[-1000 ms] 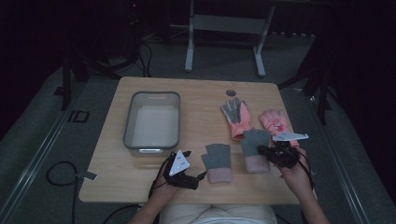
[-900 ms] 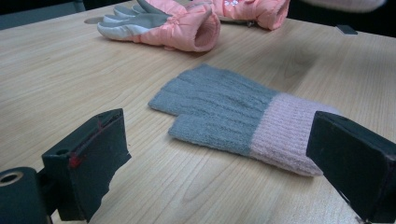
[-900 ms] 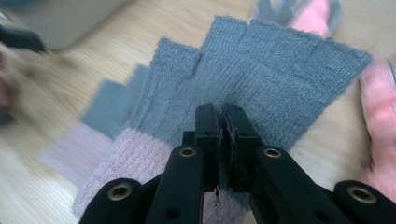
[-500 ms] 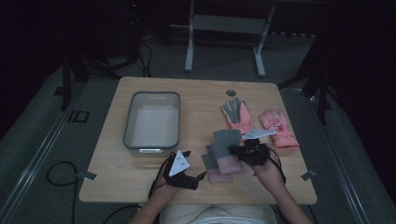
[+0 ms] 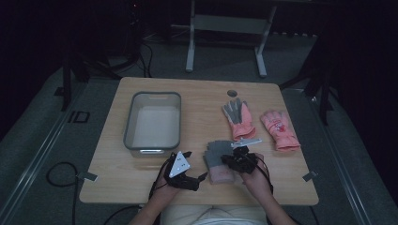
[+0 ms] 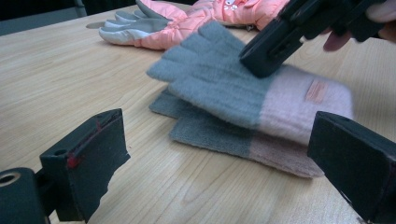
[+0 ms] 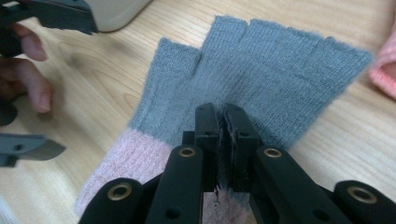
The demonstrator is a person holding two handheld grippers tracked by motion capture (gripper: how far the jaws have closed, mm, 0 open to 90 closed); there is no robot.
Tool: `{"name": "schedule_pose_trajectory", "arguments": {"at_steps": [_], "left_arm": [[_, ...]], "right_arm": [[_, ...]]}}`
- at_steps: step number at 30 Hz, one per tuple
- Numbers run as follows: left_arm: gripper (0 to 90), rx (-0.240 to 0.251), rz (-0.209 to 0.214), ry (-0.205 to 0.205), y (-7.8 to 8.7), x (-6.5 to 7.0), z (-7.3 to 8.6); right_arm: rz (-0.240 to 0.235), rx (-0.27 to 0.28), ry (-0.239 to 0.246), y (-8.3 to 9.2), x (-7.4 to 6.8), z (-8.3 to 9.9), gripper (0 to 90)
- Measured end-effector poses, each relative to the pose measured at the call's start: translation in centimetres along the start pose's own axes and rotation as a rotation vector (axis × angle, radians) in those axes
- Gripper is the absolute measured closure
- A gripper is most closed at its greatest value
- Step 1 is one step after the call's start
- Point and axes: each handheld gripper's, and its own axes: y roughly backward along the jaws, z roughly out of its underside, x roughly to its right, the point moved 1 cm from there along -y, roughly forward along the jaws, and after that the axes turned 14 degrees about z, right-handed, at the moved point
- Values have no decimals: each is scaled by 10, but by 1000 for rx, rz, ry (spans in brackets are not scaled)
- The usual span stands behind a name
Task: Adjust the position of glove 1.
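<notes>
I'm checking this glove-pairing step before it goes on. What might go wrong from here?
1. The right gripper pinches just a small fold of the grey and pale pink fingerless knit glove; the fabric may slip out or snag.
2. That glove hangs tilted over its matching grey and pink knit glove lying on the wooden table; it may land crooked rather than aligned.
3. The open left gripper waits close by, so the two could bump.

Grey-and-pink knit glove [image 7: 261, 70], coral-pink padded gloves [image 5: 279, 129], pale wooden table [image 5: 197, 93], black claws.
</notes>
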Motion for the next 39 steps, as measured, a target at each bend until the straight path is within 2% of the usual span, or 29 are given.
{"name": "schedule_pose_trajectory", "arguments": {"at_steps": [2, 7, 13, 17, 22, 23, 24, 26, 29, 30, 31, 32, 33, 34, 35, 39], "left_arm": [[41, 1, 2, 0, 0, 0, 0], [40, -5, 7, 1, 0, -1, 0], [40, -6, 10, -1, 0, 0, 0], [41, -25, -27, 14, -3, 0, -1], [40, 9, -8, 16, -1, -2, -1], [40, 23, -13, -9, -1, 2, -2], [33, 16, -15, -20, -1, 4, -3], [43, 4, 0, -57, -3, 12, -10], [75, -19, 32, -105, -9, 26, -19], [76, -16, 46, -108, -11, 29, -21], [76, -35, 66, -99, -15, 33, -24], [77, -82, 65, -97, -19, 37, -28], [77, -99, 48, -98, -21, 39, -30], [80, -110, 54, -99, -24, 40, -31], [93, -116, 105, -111, -27, 40, -33], [79, -147, 172, -142, -34, 37, -34]], "right_arm": [[-1, -7, -18, -4, 0, 2, 851], [0, -29, -7, -13, -4, 6, 847], [23, -28, -20, -18, -4, 8, 837], [9, -43, -29, -23, -2, 10, 823], [-2, -31, -28, -19, -1, 9, 783], [-4, -26, -26, -16, 0, 7, 777], [-4, 9, -40, -4, 7, 2, 765], [9, 29, -40, 3, 16, -2, 734], [15, 42, -74, 9, 31, -8, 696], [24, 44, -79, 10, 36, -10, 685], [25, 44, -86, 10, 38, -10, 680], [31, 47, -97, 10, 41, -11, 673], [33, 47, -109, 9, 44, -11, 667], [32, 46, -114, 8, 46, -11, 657], [34, 45, -120, 6, 48, -11, 648], [22, 23, -145, -4, 52, -11, 610]]}}
